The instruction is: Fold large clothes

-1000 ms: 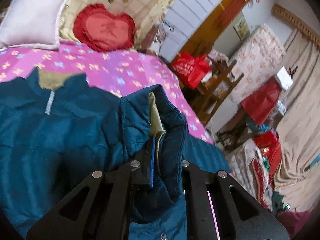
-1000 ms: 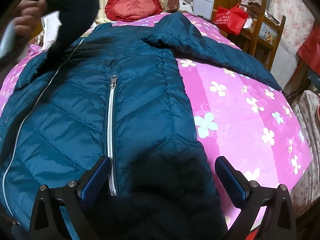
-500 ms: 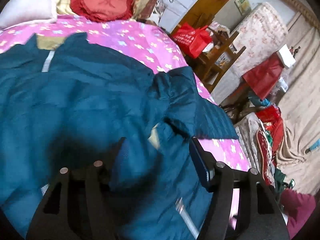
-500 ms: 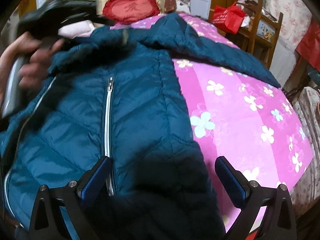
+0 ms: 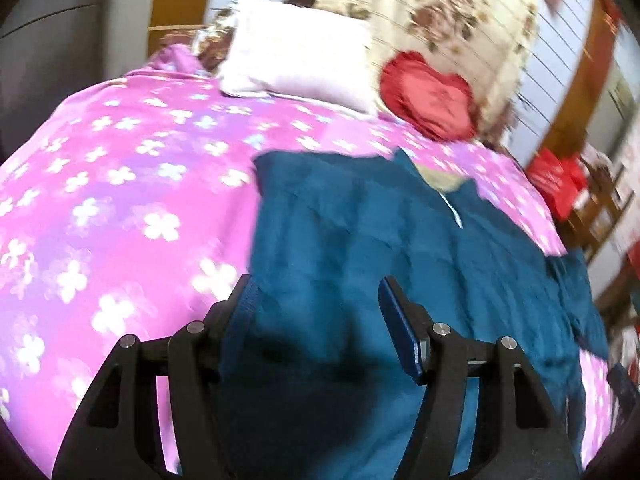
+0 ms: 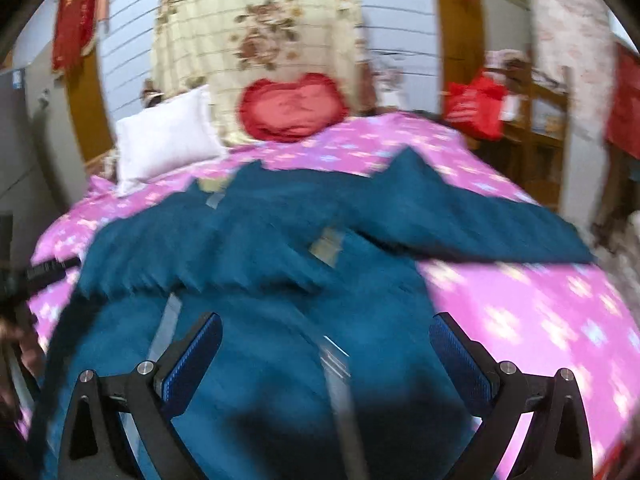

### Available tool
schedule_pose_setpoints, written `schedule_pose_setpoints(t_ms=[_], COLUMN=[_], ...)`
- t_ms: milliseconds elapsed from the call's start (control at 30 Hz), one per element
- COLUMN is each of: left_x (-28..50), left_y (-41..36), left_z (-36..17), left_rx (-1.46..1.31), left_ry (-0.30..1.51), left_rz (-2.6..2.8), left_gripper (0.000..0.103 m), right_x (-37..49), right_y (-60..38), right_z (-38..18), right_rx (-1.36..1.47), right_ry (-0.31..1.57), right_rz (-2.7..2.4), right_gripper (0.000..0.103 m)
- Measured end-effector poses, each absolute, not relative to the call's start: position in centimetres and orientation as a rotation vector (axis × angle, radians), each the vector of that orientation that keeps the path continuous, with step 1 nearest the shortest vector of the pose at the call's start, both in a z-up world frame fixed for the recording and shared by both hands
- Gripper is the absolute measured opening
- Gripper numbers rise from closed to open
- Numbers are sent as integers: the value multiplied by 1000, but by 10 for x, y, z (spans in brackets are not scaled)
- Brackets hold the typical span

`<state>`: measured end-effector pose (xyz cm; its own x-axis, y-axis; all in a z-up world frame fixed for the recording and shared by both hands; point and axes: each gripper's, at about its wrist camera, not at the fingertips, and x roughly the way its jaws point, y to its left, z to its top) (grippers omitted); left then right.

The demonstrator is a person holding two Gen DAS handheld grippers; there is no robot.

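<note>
Teal and puffy, the jacket lies spread on the pink flowered bedspread in the left wrist view; a second ago the left gripper pinched a sleeve cuff, and now its jaws stand apart with nothing pressed between them, only jacket cloth lying beneath; the view has swung from the room's right side toward the head of the bed, where a white pillow and a red heart-shaped cushion rest against a cream floral quilt; a red bag shows at the right edge; the picture is blurred.

In the right wrist view the right gripper is wide open over the jacket's front, holding nothing, as it was before; one sleeve now lies folded across the chest, where earlier it was held up at the left; the other sleeve stretches right across the bedspread; a hand shows at the left edge.
</note>
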<state>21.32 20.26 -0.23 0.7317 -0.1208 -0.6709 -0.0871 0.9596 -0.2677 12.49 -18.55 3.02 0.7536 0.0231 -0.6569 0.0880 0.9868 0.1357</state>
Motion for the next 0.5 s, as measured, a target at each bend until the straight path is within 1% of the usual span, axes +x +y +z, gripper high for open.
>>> schedule_pose_setpoints(t_ms=[133, 233, 267, 333, 400, 500], left_x=[242, 276, 284, 292, 288, 287], left_y=[183, 174, 171, 166, 162, 161], left_z=[0, -20, -29, -51, -61, -61], left_rx=[-246, -219, -199, -163, -149, -150], left_ry=[754, 806, 830, 883, 870, 867], left_rz=[-1, 33, 57, 123, 133, 137], left_gripper=[63, 63, 63, 63, 64, 64], right_x=[191, 223, 231, 246, 255, 264], right_y=[-160, -141, -139, -155, -182, -208], right_z=[21, -7, -17, -39, -53, -58], right_rx=[282, 275, 265, 219, 244, 234], right_ry=[713, 803, 842, 917, 950, 930], right_rz=[111, 266, 286, 139, 49, -39], right_gripper=[103, 103, 101, 89, 88, 88])
